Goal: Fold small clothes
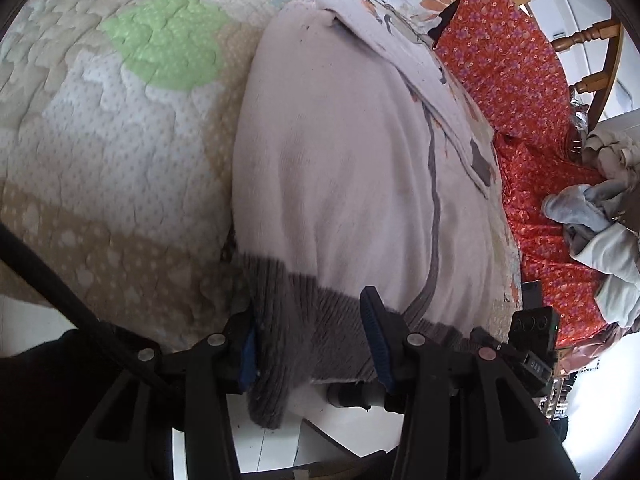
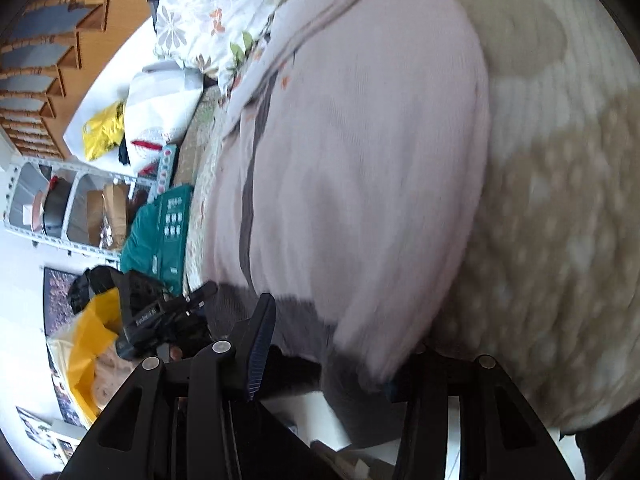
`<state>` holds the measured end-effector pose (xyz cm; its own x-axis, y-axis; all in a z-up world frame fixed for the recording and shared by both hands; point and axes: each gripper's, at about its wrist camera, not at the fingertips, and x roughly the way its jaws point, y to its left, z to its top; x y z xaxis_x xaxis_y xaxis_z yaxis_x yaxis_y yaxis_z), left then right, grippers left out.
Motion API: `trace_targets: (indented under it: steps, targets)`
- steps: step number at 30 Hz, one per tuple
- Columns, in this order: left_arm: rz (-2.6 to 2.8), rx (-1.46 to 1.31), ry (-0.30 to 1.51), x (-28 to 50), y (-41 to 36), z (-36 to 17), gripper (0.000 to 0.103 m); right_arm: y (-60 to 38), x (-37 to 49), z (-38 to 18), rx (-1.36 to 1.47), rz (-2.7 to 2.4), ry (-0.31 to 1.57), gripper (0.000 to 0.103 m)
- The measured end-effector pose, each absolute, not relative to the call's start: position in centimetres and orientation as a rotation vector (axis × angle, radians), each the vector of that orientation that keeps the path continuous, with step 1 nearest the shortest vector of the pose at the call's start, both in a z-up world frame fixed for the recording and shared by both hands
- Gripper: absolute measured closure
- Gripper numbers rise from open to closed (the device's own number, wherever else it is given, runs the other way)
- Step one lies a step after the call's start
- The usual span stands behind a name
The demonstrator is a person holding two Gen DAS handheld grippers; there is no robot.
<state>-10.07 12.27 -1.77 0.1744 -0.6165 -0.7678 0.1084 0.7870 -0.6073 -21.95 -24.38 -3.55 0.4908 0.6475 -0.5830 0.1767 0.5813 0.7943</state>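
Pale pink knit sweater with grey ribbed hem (image 1: 340,168) lies at quilted patchwork bedspread (image 1: 100,128) edge. Left gripper (image 1: 312,344) and right gripper (image 2: 324,356): jaws spread, straddling hem.

- Bright, soft daylight fills both views, with only faint shadows.
- The left wrist view is sharp.
- The right wrist view is smeared by motion blur, worst over the quilt (image 2: 560,216).
- Fisheye bending and dark corners frame both views.

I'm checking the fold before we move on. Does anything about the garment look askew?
Yes: the pink sweater lies on the quilt, but its grey ribbed hem hangs off the bed edge, bunched unevenly.
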Motion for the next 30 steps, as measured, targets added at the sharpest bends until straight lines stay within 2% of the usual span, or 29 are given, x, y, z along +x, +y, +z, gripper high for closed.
trace_targets:
  steps: [8, 9, 11, 12, 13, 15, 21, 30]
  targets:
    - [-0.524, -0.453, 1.317, -12.2, 12.2, -2.3, 0.059, -22.6, -23.3, -4.4, 0.891, 0.326, 1.091, 0.054]
    - [-0.517, -0.448, 1.31, -12.3, 12.2, -2.3, 0.062, -22.4, -23.3, -4.5, 0.891, 0.322, 1.097, 0.054]
    - [-0.502, -0.442, 1.292, -12.4, 12.4, -2.1, 0.084, -22.2, -23.6, -4.5, 0.882, 0.309, 1.094, 0.06]
    - [-0.494, -0.445, 1.284, -12.3, 12.6, -1.9, 0.095, -22.2, -23.6, -4.3, 0.874, 0.302, 1.09, 0.075]
    - [-0.48, -0.45, 1.269, -12.3, 12.7, -1.7, 0.095, -22.1, -23.4, -4.2, 0.861, 0.291, 1.093, 0.09]
    - [-0.457, -0.445, 1.226, -12.4, 13.1, -0.7, 0.096, -22.3, -23.6, -3.7, 0.819, 0.247, 1.094, 0.095]
    - [-0.469, -0.432, 1.175, -15.0, 13.7, 1.8, 0.096, -24.6, -26.9, -2.0, 0.922, 0.259, 1.023, 0.097]
    - [-0.483, -0.489, 1.177, -18.3, 14.5, 3.0, 0.096, -25.7, -30.8, -0.8, 0.935, 0.285, 1.059, 0.097]
